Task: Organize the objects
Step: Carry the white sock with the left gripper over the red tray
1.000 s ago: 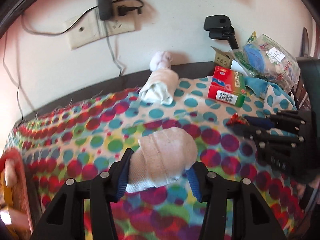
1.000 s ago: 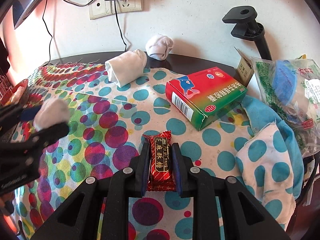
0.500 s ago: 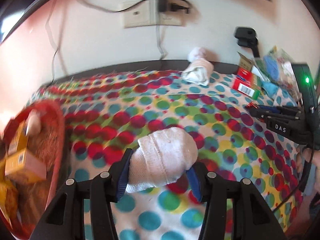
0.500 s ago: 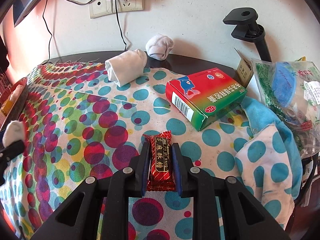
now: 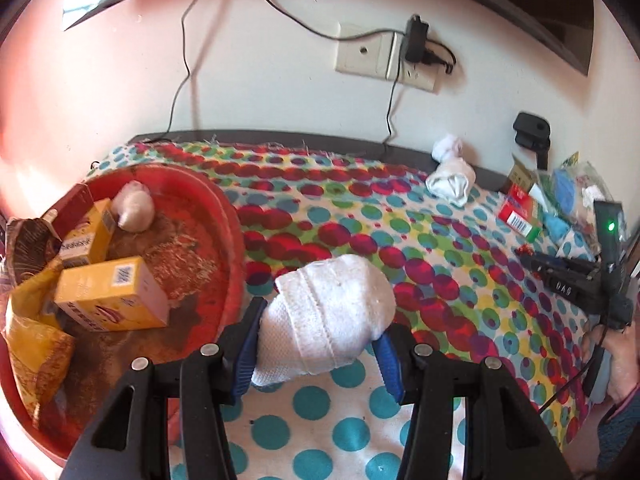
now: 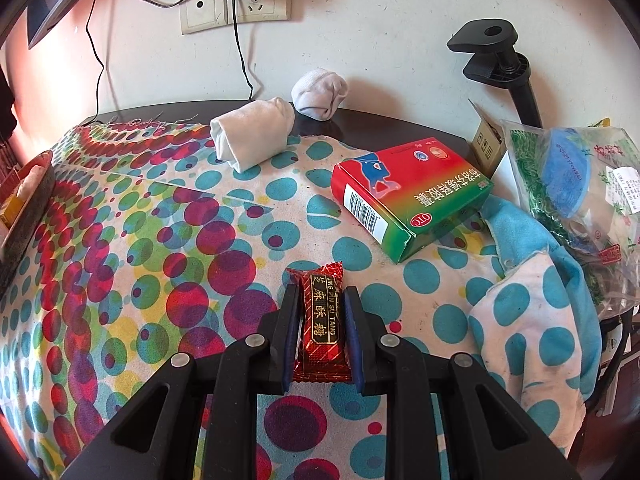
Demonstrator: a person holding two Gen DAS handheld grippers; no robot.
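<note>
My left gripper is shut on a rolled white sock and holds it above the dotted cloth, just right of a red basket. The basket holds yellow boxes, a snack bag and a small white sock ball. My right gripper is shut on a red candy bar low over the cloth. It also shows at the right of the left wrist view. Another rolled sock and a sock ball lie by the wall.
A red-green medicine box lies right of centre. A plastic bag and a blue cloth crowd the right edge, with a black clamp stand behind. Wall sockets with cables hang above the table.
My left gripper has swung left with the sock, bringing the red basket fully into its view. My right gripper has stayed put with the candy bar.
</note>
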